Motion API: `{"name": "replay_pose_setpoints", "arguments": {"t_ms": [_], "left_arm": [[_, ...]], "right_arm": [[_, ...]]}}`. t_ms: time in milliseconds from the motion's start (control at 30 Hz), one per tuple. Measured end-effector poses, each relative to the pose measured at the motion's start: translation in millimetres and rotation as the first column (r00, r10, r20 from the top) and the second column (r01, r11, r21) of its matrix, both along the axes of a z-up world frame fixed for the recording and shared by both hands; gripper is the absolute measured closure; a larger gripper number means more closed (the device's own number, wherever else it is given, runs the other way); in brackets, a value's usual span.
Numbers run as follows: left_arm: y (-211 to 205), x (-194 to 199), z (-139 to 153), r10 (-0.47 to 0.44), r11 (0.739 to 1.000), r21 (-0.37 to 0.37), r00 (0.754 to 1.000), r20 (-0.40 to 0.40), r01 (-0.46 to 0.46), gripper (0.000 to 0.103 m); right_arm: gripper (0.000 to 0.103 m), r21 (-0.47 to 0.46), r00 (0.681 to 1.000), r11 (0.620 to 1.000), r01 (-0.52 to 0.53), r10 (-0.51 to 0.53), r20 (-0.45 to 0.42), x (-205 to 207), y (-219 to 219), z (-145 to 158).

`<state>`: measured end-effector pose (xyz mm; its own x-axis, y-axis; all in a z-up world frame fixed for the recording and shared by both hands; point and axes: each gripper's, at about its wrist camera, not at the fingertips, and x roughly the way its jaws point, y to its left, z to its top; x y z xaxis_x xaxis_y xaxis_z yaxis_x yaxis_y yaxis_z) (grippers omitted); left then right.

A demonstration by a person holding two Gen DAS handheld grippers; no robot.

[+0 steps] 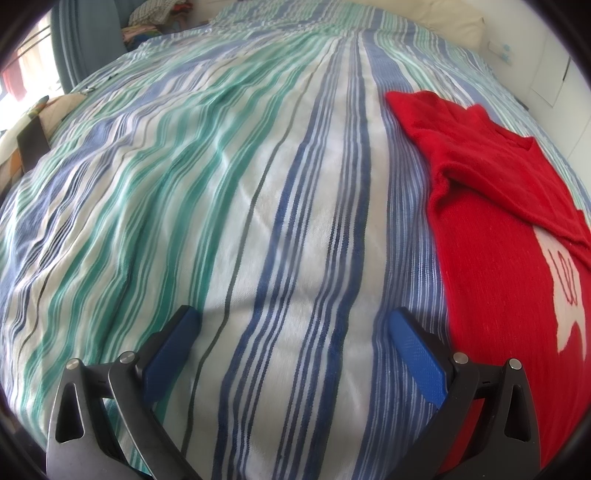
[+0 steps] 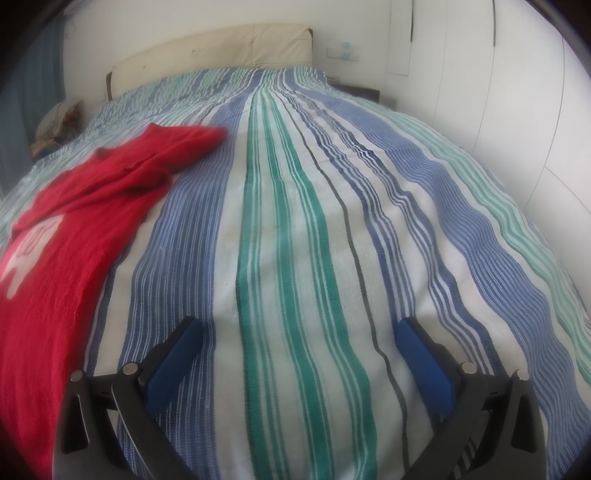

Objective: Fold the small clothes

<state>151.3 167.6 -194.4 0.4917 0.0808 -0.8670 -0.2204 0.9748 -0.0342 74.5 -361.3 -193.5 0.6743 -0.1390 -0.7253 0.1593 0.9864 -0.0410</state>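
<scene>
Striped bedspread (image 2: 295,221), cream headboard (image 2: 214,48) (white walls).

A home bedroom: a wide bed under a blue, green and white striped woven bedspread (image 2: 295,229), a cream padded headboard (image 2: 214,51), white wardrobe-like panels (image 2: 517,110), and perhaps piled laundry (image 1: 159,11).

red knit sweater (image 1: 491,192), woven striped bedspread (image 1: 258,206)

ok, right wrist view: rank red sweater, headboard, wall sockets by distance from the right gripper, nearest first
From the right gripper, open over the striped bedspread:
1. Red sweater, on the bed to the left, its near part level with the fingers.
2. Headboard, at the bed's far end.
3. Wall sockets, on the wall right of the headboard; too close to the headboard to call.
</scene>
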Motion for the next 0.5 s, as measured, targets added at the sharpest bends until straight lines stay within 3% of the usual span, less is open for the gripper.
{"name": "replay_pose_setpoints", "arguments": {"t_ms": [500], "left_arm": [[0.2, 0.8, -0.5, 0.0, 1.0, 0.001, 1.0, 0.0, 0.0, 0.0]], "right_arm": [[0.0, 0.0, 1.0, 1.0, 0.0, 0.0, 0.0, -0.1, -0.1, 0.0]]}}
